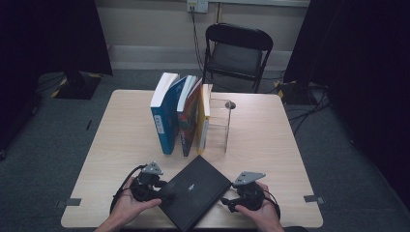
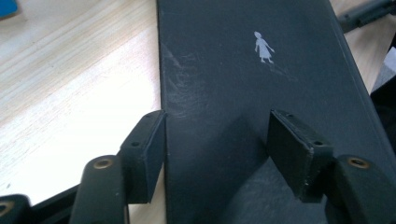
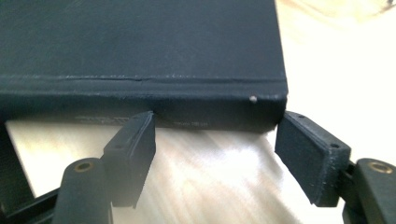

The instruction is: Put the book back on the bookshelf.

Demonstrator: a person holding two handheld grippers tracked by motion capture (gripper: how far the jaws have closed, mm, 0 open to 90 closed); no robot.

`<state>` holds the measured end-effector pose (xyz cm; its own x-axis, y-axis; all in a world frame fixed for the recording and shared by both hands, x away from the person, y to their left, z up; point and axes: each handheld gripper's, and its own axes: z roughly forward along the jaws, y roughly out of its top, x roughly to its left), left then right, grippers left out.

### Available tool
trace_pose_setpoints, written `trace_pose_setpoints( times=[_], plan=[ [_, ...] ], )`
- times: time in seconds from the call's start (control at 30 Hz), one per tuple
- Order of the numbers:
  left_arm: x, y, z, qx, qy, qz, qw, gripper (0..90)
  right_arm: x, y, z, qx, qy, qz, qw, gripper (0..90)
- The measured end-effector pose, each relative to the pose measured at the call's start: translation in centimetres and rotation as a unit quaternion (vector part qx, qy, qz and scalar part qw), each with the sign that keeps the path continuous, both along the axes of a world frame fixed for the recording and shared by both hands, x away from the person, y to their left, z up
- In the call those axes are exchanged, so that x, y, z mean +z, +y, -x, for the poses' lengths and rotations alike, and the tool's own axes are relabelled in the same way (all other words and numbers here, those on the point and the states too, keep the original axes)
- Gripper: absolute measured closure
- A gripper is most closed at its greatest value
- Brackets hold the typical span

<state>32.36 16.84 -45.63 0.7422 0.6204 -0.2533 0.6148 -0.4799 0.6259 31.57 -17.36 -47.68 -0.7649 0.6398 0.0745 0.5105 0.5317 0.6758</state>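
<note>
With both the left hand-held gripper [image 1: 162, 186] and right hand-held gripper [image 1: 232, 200] gaping unclamped, the black book [image 1: 193, 191] at the bench's [image 1: 121, 140] near edge risked sliding off if nudged.

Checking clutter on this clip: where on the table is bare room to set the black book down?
Bare table lies left of the upright books, and again right of the clear bookend to the far edge. It is crowded at the near edge, where the black book lies between the left gripper and right gripper.
</note>
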Motion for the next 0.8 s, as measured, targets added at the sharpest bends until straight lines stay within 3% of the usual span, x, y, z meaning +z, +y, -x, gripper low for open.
trace_pose_setpoints(
  times=[0.2,0.27,0.53,0.67,0.8],
  plan=[
    [-0.5,-0.7,-1.9,-0.01,0.0,0.025,0.9996,41.9,-0.1,0.0,0.0,-0.007,0.0,-0.003,1.0,29.3],
    [-0.4,-1.2,-2.3,-0.005,0.002,0.024,0.9997,42.0,-0.1,0.0,-0.1,-0.01,0.004,-0.007,0.9999,29.2],
    [-0.3,-0.6,-0.5,-0.012,0.014,0.017,0.9997,42.8,0.0,0.0,-0.3,-0.015,-0.001,-0.007,0.9999,36.1],
    [0.1,-0.6,0.7,-0.009,0.019,0.001,0.9998,42.0,0.0,0.2,-1.0,-0.021,-0.006,-0.005,0.9997,37.0],
    [-0.1,0.2,1.1,-0.008,0.03,0.015,0.9994,44.2,-0.1,0.5,-1.9,-0.024,-0.01,-0.009,0.9996,36.7]
  ],
)
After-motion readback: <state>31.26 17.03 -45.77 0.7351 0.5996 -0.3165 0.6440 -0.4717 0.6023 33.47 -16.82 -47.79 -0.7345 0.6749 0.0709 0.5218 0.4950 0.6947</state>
